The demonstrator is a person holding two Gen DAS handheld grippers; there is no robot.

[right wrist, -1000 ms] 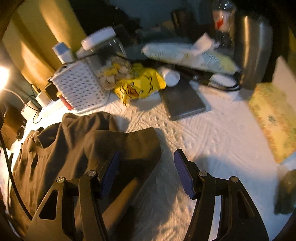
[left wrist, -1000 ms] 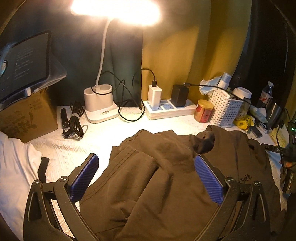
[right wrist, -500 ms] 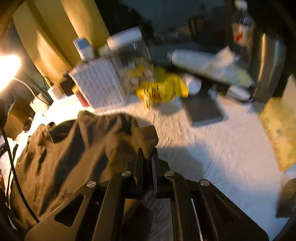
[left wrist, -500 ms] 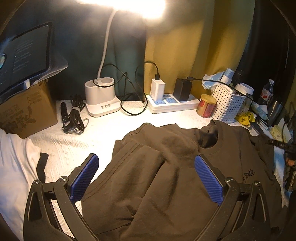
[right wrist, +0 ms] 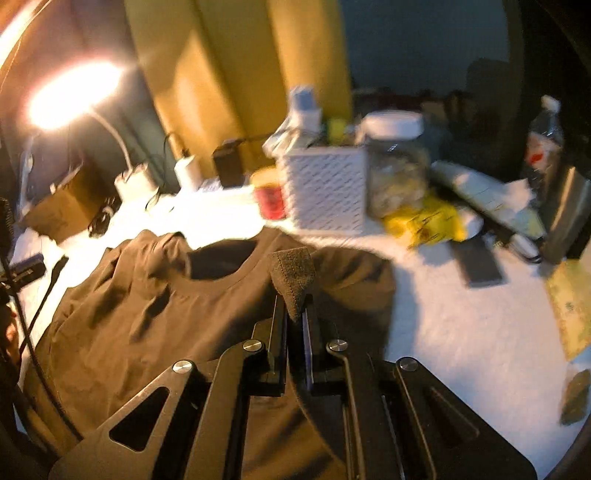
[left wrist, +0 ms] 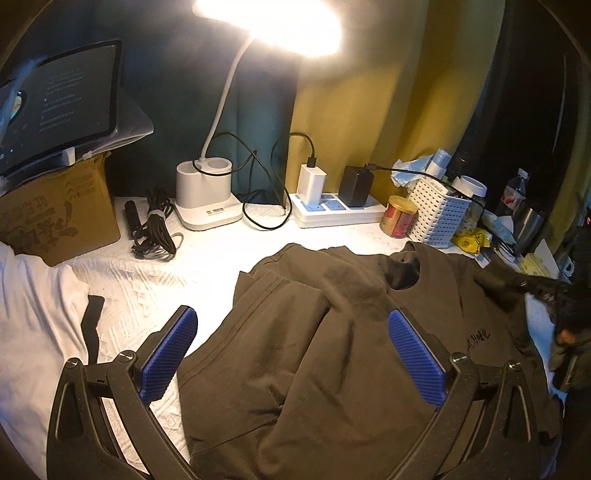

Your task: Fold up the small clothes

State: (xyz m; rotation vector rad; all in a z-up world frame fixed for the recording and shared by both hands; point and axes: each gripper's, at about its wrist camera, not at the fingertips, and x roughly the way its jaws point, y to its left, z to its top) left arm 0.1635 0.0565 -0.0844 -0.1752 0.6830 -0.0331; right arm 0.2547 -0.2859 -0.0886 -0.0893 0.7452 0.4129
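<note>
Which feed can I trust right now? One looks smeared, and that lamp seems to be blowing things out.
Left wrist view: sharp; the desk lamp blows out the top, but the brown T-shirt and the open left tongs read clearly. Right wrist view: motion-blurred, the white basket and clutter smeared, lamp glare at upper left; the right tongs, shut on a shirt fold, stay fairly crisp.

Shirt (left wrist: 332, 332) lies before power strip (left wrist: 343, 216), basket (left wrist: 436, 212) to its right.
</note>
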